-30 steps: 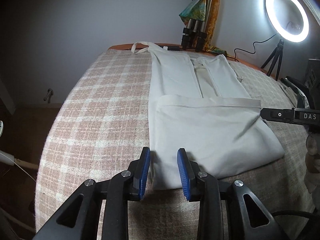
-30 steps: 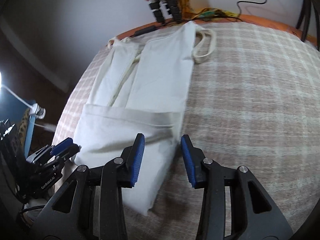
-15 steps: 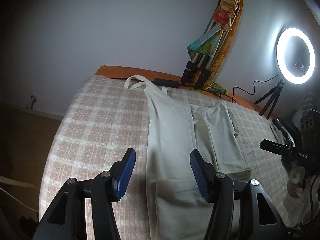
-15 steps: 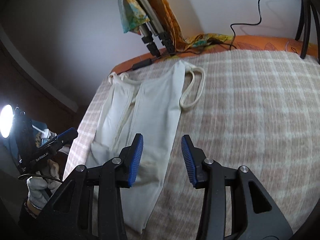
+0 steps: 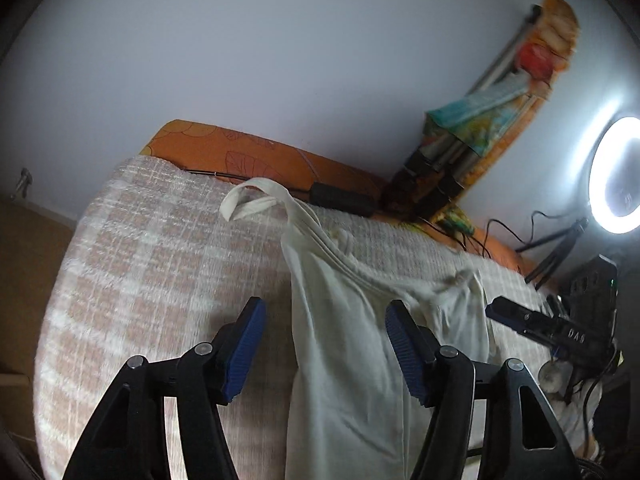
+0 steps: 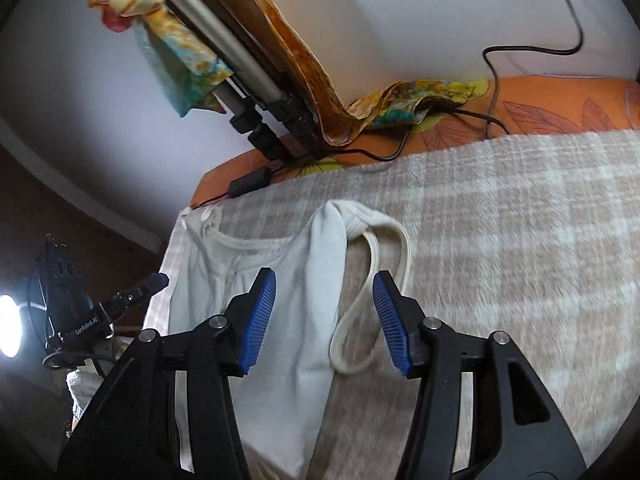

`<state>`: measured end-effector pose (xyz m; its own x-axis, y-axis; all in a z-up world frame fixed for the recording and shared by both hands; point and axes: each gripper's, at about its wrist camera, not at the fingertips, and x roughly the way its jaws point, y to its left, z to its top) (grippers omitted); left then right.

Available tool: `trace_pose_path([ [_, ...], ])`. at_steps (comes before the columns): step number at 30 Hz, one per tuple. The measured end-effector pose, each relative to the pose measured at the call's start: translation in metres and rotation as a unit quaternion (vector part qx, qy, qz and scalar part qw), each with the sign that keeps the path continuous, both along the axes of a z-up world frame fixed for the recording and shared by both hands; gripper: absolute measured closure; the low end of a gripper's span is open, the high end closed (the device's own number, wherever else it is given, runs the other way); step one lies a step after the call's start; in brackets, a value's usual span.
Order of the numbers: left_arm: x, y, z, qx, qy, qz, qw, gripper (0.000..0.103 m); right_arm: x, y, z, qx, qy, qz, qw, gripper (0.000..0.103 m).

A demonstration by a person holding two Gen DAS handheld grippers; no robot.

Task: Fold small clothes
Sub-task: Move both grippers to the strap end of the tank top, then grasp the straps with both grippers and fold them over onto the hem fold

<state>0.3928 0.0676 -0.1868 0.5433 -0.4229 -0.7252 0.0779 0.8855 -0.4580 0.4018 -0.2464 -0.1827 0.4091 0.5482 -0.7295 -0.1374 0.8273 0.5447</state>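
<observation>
Left gripper [image 5: 324, 344] gapes wide, empty, above the blanket [image 5: 152, 264]; the top [image 5: 344, 360] lies between its pads. Right gripper [image 6: 324, 320] also wide, empty, strap [image 6: 380, 280] loop between its pads.

At about 3 o'clock in your left wrist view, the other gripper [image 5: 536, 322] reaches in from the side, and its black body carries white letters that read "DAS"; the print runs on toward the edge but you cannot make out any more of it. At about 9 o'clock in your right wrist view, the opposite gripper [image 6: 108, 312] shows a white label along its black side reading "GenRobot.AI". Above it, a black device [image 6: 60, 276] bears pale marks that are too blurred to read.
</observation>
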Motion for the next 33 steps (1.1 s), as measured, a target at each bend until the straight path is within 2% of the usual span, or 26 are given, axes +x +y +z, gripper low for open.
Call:
trace_pose_path([
  [5, 0.023, -0.007, -0.013, 0.013, 0.005, -0.003, 0.9999, 0.039, 0.018, 0.003, -0.01, 0.007, -0.002, -0.001, 1.0, 0.05],
  [8, 0.034, -0.013, -0.021, 0.015, 0.01, -0.003, 0.9998, 0.044, 0.026, 0.001, -0.013, 0.019, 0.001, -0.003, 1.0, 0.05],
  [11, 0.042, -0.018, -0.024, 0.019, 0.005, -0.001, 0.9998, 0.055, 0.032, 0.002, -0.013, 0.022, 0.001, -0.002, 1.0, 0.05],
  [12, 0.045, -0.019, -0.027, 0.017, 0.008, -0.003, 0.9998, 0.069, 0.033, 0.003, -0.013, 0.023, 0.001, 0.0, 1.0, 0.057],
  [13, 0.047, -0.019, -0.028, 0.015, 0.01, -0.003, 0.9998, 0.078, 0.034, 0.004, -0.014, 0.024, 0.003, 0.005, 1.0, 0.069],
  [14, 0.049, -0.02, -0.029, 0.011, 0.01, -0.003, 0.9999, 0.082, 0.036, 0.006, -0.015, 0.023, 0.006, 0.008, 1.0, 0.076],
  [15, 0.05, -0.021, -0.029, 0.007, 0.009, -0.005, 0.9999, 0.09, 0.036, 0.009, -0.015, 0.021, 0.004, 0.013, 1.0, 0.085],
  [16, 0.051, -0.022, -0.029, 0.004, 0.007, -0.006, 1.0, 0.095, 0.036, 0.011, -0.013, 0.016, 0.0, 0.017, 1.0, 0.089],
  [18, 0.05, -0.024, -0.025, 0.005, -0.002, -0.005, 1.0, 0.101, 0.036, 0.019, -0.007, -0.001, -0.016, 0.023, 1.0, 0.091],
  [23, 0.037, -0.022, -0.007, -0.01, -0.025, -0.012, 0.9996, 0.102, 0.026, 0.018, 0.017, -0.001, -0.04, 0.027, 0.999, 0.092],
  [26, 0.024, -0.02, 0.008, -0.004, -0.046, -0.021, 0.9987, 0.102, 0.016, 0.017, 0.036, -0.001, -0.055, 0.034, 0.998, 0.092],
  [33, -0.019, -0.009, 0.037, -0.022, -0.071, -0.023, 0.997, 0.103, -0.019, 0.016, 0.078, 0.004, -0.08, 0.053, 0.995, 0.092],
])
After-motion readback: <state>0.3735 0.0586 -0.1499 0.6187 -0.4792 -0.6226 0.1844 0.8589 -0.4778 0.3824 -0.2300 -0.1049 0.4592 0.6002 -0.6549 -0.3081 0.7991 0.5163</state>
